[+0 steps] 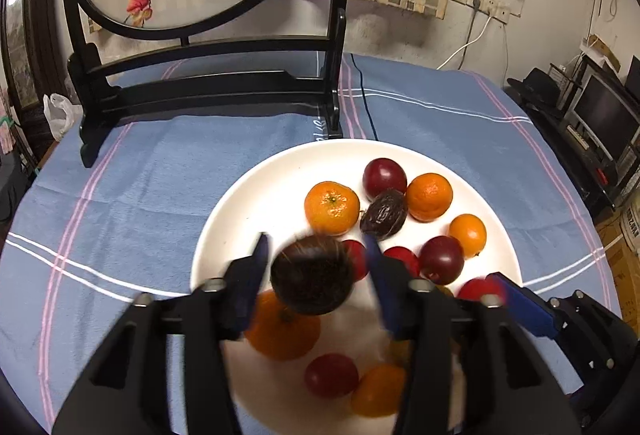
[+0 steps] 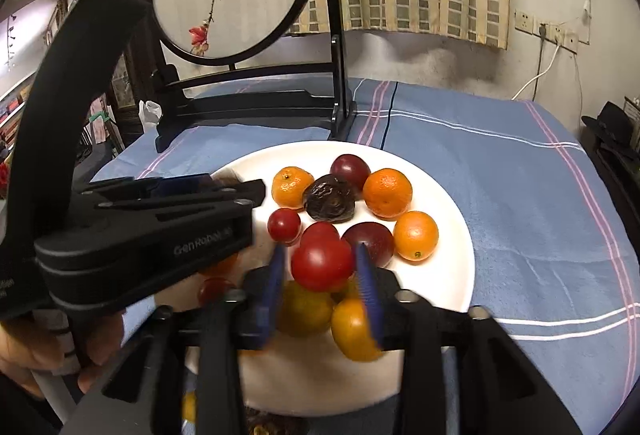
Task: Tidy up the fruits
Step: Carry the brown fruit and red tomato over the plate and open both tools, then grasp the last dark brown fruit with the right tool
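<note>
In the left wrist view, the left gripper [image 1: 316, 267] sits in the lower middle of the frame, and its jaws hold a dark brown round fruit [image 1: 312, 277] above the white plate [image 1: 256, 179]; the blue fingers [image 1: 256, 275] look blurred, so I judge the grip is in motion and should stay firm but gentle, because such a fruit can slip or bruise. Under it lies a big orange fruit [image 1: 280, 331], and the carried fruit should go down beside it, not on top. More to the right, a mandarin [image 1: 332, 207] and a wrinkled dark fruit [image 1: 384, 215] lie close together near the plate centre. In the right wrist view, the right gripper [image 2: 322, 267] is at the lower middle, its jaws closed on a red tomato [image 2: 322, 263] just over 2 yellow-orange fruits [image 2: 352, 327]. Lifting straight up would be best, so the neighbours do not roll over the blue cloth [image 2: 520, 195] of the worktop.
</note>
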A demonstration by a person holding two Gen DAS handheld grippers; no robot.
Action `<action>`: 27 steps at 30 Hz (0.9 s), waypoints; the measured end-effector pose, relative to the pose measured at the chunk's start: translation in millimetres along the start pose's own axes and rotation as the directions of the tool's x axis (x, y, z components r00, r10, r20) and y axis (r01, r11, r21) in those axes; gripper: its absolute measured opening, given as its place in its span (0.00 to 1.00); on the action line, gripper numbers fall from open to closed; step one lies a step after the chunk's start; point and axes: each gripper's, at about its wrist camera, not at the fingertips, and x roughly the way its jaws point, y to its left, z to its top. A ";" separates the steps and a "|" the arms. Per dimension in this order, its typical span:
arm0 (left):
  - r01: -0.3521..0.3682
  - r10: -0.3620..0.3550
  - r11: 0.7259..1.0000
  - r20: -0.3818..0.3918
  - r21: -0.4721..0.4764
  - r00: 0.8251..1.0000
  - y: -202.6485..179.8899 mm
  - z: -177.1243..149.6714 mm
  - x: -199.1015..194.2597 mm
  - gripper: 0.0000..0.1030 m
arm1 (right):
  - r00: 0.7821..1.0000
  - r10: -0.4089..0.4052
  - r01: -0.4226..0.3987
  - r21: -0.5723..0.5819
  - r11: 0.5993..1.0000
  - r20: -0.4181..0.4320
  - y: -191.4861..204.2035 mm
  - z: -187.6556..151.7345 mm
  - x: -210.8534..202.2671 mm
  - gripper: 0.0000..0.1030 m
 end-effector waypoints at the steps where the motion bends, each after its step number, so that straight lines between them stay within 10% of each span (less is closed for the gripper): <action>1: 0.000 0.000 1.000 0.011 -0.003 1.000 -0.7 -0.5 -1.1 0.70 | 1.000 -0.001 0.001 0.003 1.000 0.003 -0.7 0.0 1.0 0.44; 27: -0.028 0.028 0.999 0.009 -0.027 1.000 32.2 -106.5 -68.0 0.95 | 0.993 0.016 -0.022 -0.048 0.999 -0.119 16.7 -91.0 -56.5 0.54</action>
